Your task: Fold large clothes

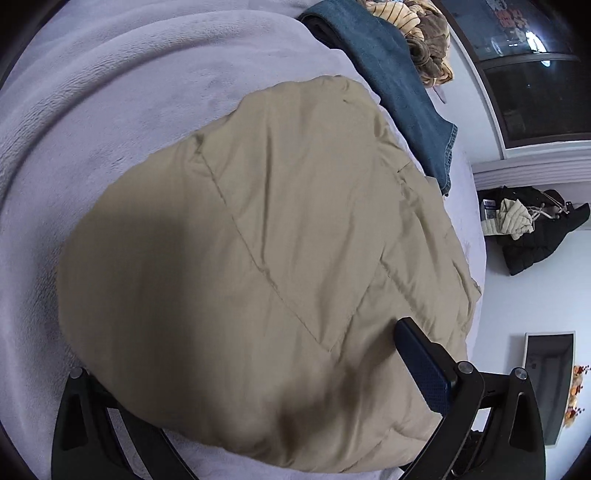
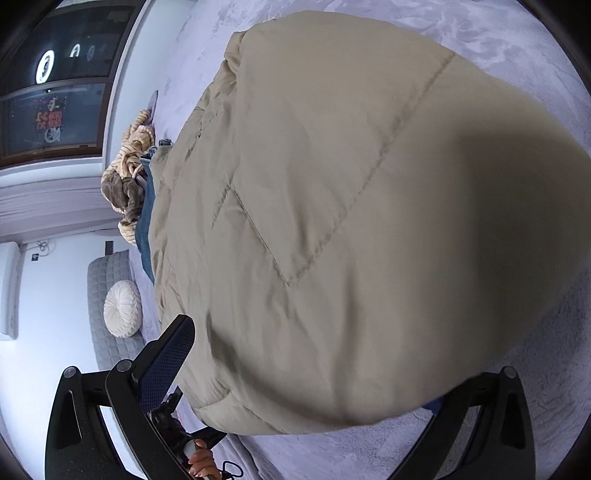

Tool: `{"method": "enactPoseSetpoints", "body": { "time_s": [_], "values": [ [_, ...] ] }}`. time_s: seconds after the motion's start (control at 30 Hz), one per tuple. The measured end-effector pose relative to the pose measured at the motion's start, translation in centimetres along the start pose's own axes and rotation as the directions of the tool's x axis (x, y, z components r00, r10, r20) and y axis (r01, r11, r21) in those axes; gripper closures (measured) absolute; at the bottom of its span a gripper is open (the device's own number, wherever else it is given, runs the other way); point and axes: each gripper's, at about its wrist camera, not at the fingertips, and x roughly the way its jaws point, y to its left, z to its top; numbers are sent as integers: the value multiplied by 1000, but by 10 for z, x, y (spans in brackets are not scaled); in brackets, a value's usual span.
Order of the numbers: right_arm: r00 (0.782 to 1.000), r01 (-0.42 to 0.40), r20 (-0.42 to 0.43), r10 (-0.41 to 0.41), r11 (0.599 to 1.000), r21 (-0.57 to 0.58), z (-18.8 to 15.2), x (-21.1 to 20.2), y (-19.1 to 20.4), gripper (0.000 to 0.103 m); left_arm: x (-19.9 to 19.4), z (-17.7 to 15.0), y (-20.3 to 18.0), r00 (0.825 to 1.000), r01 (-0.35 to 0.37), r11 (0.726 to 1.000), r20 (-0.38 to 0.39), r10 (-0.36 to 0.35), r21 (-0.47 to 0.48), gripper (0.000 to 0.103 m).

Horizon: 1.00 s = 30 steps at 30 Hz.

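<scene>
A large beige quilted jacket (image 1: 258,258) lies folded on a pale lilac plush bedcover (image 1: 92,110); it also fills the right wrist view (image 2: 332,221). My left gripper (image 1: 258,387) has its jaws wide apart around the jacket's near edge; its right finger (image 1: 421,362) lies on the fabric and the left one is hidden under it. My right gripper (image 2: 314,369) also stands wide apart around the jacket's near edge; its left finger (image 2: 173,354) shows beside the fabric and the right one is hidden.
Folded blue jeans (image 1: 399,85) lie beyond the jacket, with a striped and brown heap (image 1: 417,29) behind them. A dark jacket (image 1: 532,229) lies off the bed. A white round cushion (image 2: 123,308) sits by a grey headboard.
</scene>
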Motion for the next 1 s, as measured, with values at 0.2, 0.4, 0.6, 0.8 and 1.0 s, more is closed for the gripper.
{"method": "enactPoseSetpoints", "body": {
  "time_s": [0.2,0.4,0.6,0.8,1.0],
  "values": [
    [999,-49,-16,50,997,57,7,19,-8,0,17,5,2,999,-32,999,33,33,-28,0],
    [996,-82,-22,85,989,122,8,21,-13,18,0,8,-1,998,1,1000,64,-3,27,71],
    [997,-81,5,81,990,117,-2,12,-7,72,-25,-6,-47,983,-144,938,152,100,316,84],
    [995,-93,35,90,992,85,-24,-9,4,79,-56,-18,-65,980,-150,883,186,73,445,85],
    [998,-47,51,45,998,32,-68,-34,9,79,-91,-37,-54,989,-111,844,142,41,524,85]
  ]
}}
